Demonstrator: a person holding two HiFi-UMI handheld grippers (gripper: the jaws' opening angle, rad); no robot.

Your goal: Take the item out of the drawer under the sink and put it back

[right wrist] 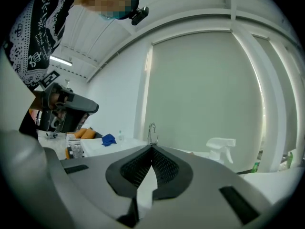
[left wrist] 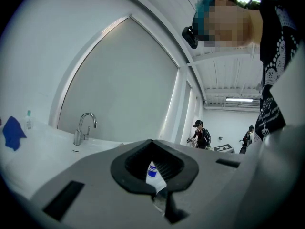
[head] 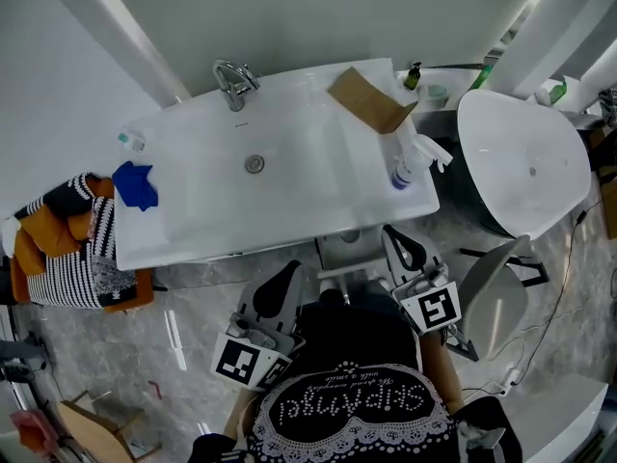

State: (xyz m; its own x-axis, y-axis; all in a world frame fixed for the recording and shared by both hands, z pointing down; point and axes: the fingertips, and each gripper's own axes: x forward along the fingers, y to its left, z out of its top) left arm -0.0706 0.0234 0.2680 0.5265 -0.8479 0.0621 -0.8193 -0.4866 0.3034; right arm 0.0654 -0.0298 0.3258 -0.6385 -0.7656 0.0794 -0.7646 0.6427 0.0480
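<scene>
The left tongs (head: 287,270) and the right tongs (head: 393,234) are both closed tight on nothing and held level at the front edge of the sink (head: 289,128), probably between steps. The drawer and its item lie hidden underneath.

Both held level, just short of the sink's (head: 183,244) front edge. Left gripper (head: 287,270): jaws together, empty. Right gripper (head: 392,231): jaws together, empty, nearer the sink's right end.

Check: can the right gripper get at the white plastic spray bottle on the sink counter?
Probably yes: the white plastic spray bottle stands near the counter's front edge, just ahead of the right gripper, nothing between. Its jaws are shut and must open first.
</scene>
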